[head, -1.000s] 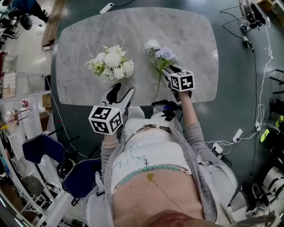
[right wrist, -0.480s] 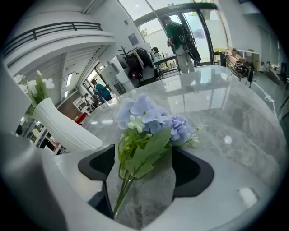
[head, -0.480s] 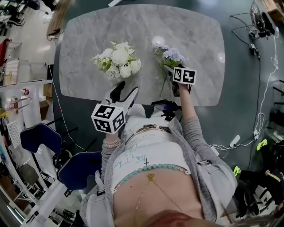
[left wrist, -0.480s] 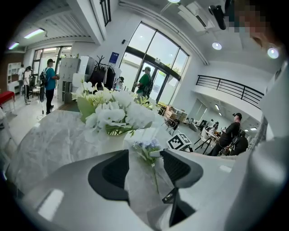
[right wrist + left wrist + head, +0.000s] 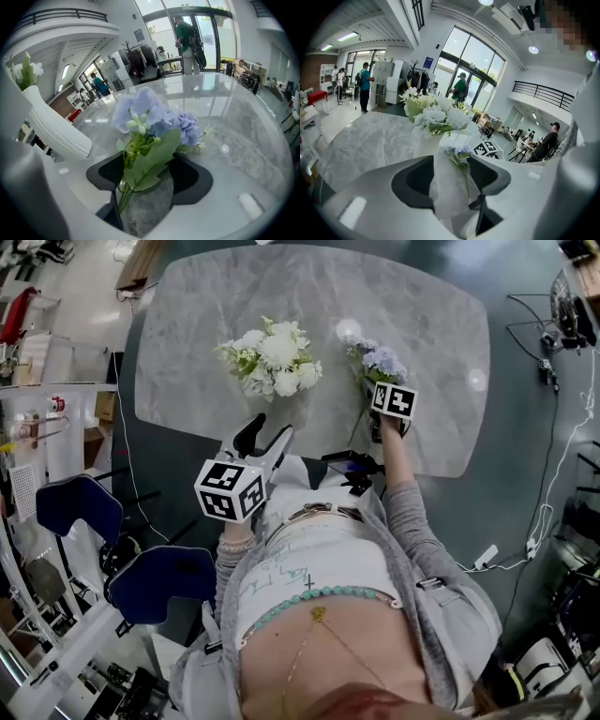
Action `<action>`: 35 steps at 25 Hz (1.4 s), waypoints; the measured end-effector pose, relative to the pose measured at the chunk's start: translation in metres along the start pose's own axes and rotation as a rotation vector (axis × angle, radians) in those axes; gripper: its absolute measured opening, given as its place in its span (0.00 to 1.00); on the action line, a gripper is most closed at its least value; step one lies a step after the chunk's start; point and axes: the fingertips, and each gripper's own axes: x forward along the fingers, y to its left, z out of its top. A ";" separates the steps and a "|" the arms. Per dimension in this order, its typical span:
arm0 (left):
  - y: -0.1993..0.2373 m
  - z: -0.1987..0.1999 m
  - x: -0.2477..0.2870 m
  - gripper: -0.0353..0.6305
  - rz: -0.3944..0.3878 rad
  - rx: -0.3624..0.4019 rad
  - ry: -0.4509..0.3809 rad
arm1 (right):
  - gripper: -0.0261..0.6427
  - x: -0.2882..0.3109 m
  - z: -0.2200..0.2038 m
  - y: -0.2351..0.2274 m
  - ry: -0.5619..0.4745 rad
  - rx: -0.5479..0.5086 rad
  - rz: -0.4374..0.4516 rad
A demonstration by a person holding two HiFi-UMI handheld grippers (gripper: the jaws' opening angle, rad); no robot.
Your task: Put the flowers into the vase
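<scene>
The person's right arm, in a grey sleeve [image 5: 410, 514], is stretched forward over the near edge of the marble table [image 5: 427, 320]. The right gripper [image 5: 149, 174] points along the table top. Its jaws stand apart, one on each side of the blue flowers [image 5: 380, 363]. The green stems and leaves pass between the two black pads, nearer to the left pad, and the jaws are not pressed on them. In the head view the blue flowers lie on the table, the heads away from the person and the stem toward the near edge.

The left arm is bent and held close to the body. The left gripper [image 5: 263, 434] is at the near edge of the table, with its tips toward the white flowers [image 5: 275, 352]. Its jaws are also apart and nothing is between them.

The white vase [image 5: 52, 125] stands on the table left of the blue flowers, apart from them, and holds the white flowers
</scene>
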 end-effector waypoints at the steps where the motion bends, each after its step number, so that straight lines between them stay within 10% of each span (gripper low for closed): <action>1: 0.001 -0.001 -0.001 0.42 0.004 -0.001 -0.001 | 0.49 0.001 0.000 0.000 -0.004 -0.004 0.000; 12: -0.001 0.000 -0.004 0.42 0.006 -0.012 -0.029 | 0.26 -0.009 0.011 0.009 -0.096 0.035 0.126; 28: -0.012 0.004 -0.002 0.42 0.023 0.000 -0.075 | 0.21 -0.095 0.088 0.029 -0.480 0.048 0.342; 35: -0.025 -0.001 0.009 0.39 0.070 0.127 -0.028 | 0.21 -0.147 0.129 0.049 -0.624 0.037 0.429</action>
